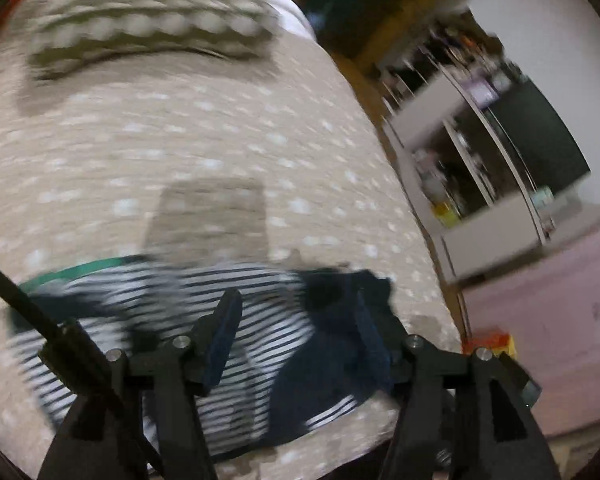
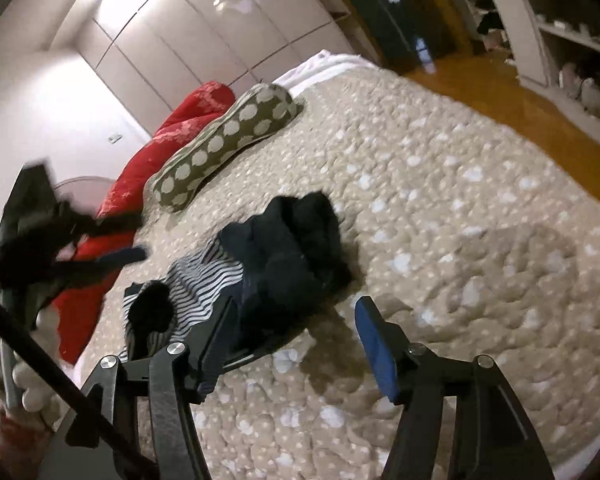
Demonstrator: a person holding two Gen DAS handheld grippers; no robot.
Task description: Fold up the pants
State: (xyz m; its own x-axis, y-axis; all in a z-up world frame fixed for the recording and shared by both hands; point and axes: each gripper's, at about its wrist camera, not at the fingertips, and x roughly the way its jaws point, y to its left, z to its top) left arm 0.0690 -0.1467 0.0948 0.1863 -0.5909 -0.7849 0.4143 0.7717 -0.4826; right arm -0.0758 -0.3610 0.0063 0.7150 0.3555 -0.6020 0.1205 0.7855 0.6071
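The pants (image 2: 288, 248) lie bunched on the beige dotted bedspread (image 2: 440, 220), a dark navy heap with a black-and-white striped part (image 2: 204, 280) to its left. My right gripper (image 2: 296, 328) stands open at the heap's near edge, its left finger over the navy cloth and its right finger over bare bedspread. In the left wrist view the same striped and navy pants (image 1: 268, 332) lie under my left gripper (image 1: 298, 320). It is open, with the cloth between the spread fingers and not pinched. The left gripper (image 2: 138, 238) also shows, blurred, left of the pants.
An olive pillow with white spots (image 2: 228, 136) and a red cushion (image 2: 180, 132) lie at the bed's far end. White wardrobe doors (image 2: 220, 32) stand behind. The bed's right edge drops to a wooden floor (image 2: 500, 92) with shelving (image 1: 480, 152) beyond.
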